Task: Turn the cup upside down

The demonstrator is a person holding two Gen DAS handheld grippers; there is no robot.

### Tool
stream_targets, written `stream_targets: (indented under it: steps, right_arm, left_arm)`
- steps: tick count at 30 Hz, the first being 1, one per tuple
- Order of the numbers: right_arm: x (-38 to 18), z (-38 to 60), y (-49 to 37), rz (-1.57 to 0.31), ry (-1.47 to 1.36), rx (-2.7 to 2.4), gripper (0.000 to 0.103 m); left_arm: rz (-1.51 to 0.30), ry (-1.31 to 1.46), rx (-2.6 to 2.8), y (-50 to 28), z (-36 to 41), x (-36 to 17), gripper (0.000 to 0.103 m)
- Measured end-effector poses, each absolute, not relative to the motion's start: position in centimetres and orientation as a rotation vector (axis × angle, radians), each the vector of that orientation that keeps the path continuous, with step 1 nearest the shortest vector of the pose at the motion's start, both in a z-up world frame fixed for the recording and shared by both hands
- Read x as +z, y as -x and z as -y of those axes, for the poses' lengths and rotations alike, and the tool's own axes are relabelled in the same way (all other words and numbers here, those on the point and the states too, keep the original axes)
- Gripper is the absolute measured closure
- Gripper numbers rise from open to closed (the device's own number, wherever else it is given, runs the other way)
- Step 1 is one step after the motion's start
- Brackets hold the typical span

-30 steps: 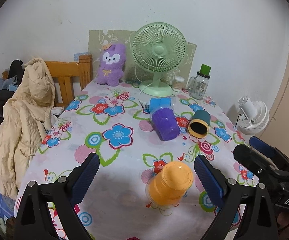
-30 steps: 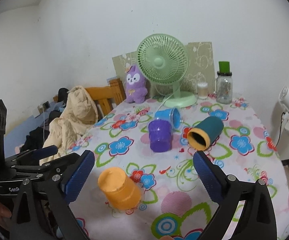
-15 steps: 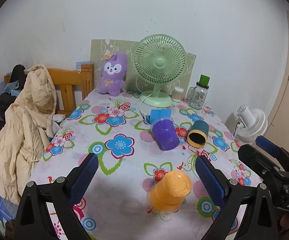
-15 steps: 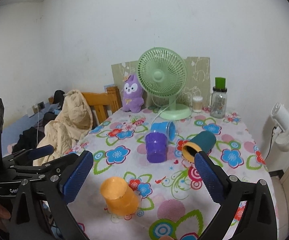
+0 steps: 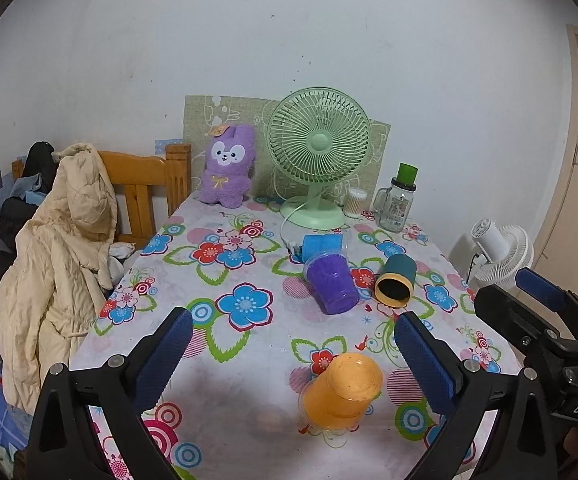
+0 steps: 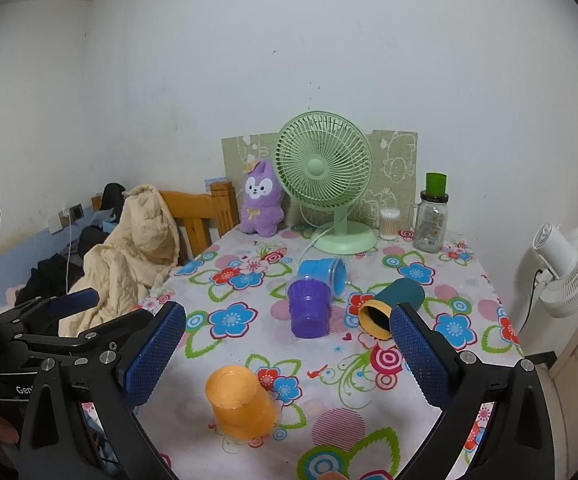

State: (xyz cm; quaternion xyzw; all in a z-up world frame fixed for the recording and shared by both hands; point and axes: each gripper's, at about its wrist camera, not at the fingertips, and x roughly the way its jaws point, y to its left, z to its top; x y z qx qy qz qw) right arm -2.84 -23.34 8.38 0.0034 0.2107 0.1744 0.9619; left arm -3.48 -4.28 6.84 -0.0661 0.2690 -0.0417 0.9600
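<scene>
An orange cup (image 5: 343,392) stands upside down on the floral tablecloth near the front edge; it also shows in the right wrist view (image 6: 243,402). A purple cup (image 5: 332,285) stands upside down mid-table (image 6: 309,308). A blue cup (image 5: 323,246) and a teal cup with a yellow rim (image 5: 395,285) lie on their sides. My left gripper (image 5: 295,356) is open and empty, above and behind the orange cup. My right gripper (image 6: 289,354) is open and empty too, held above the table's front.
A green desk fan (image 5: 319,152), a purple plush toy (image 5: 227,172), a glass jar with a green lid (image 5: 399,204) and a small swab box (image 5: 355,202) stand at the back. A wooden chair with a beige coat (image 5: 65,248) is at left. A white fan (image 5: 501,252) stands at right.
Both grippers have pulled back and risen from the table, so the cups look smaller and farther. The cups have not moved. Both grippers stay open.
</scene>
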Motion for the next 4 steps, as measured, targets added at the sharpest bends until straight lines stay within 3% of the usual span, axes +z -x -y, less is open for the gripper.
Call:
stream_targets:
  steps: [4]
  right_arm:
    - [8.32,23.21,2.86,-0.427,-0.004,0.354,0.0]
  left_arm:
    - [-0.54,0.129,-0.082,3.48,4.33,6.72,0.001]
